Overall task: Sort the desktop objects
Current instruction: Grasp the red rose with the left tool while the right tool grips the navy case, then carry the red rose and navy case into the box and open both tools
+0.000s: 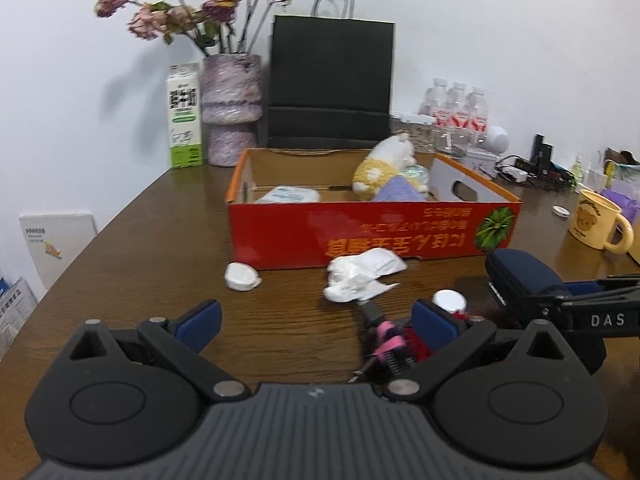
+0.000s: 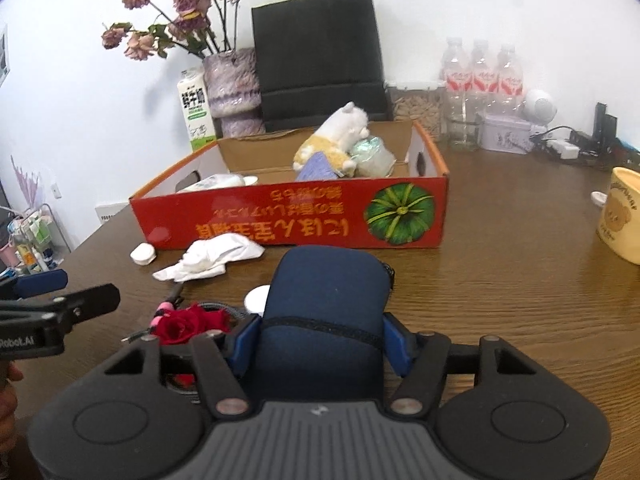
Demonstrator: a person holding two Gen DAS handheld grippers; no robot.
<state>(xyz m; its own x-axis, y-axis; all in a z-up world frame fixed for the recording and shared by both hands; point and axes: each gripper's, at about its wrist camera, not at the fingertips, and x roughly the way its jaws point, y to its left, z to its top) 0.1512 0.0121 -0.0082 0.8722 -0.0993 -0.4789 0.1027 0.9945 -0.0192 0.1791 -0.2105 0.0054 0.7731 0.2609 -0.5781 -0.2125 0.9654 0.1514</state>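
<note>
Right wrist view: the right gripper (image 2: 320, 344) sits at lower centre, its blue pads pressed against both sides of a dark navy pouch (image 2: 324, 320) that rests on the brown wooden table (image 2: 520, 280). Left of the pouch lie a red artificial rose (image 2: 188, 326) and a cable with a pink tie (image 2: 162, 312); a small white round object (image 2: 258, 300) shows just behind the pouch's left edge. Further up the frame, a crumpled white tissue (image 2: 216, 258) and a small white case (image 2: 143, 254) lie just in front of the red cardboard box (image 2: 288, 222), which holds a plush toy (image 2: 336, 136), a purple item and white packets. A yellow mug (image 2: 622, 220) stands at the right edge. Left wrist view: the left gripper (image 1: 316, 324) occupies the lower centre with its jaws spread wide and nothing between them; bare tabletop lies in the gap. The rose and cable lie beside its right-hand finger. The pouch appears at right, below the box, clamped by the other gripper.
</note>
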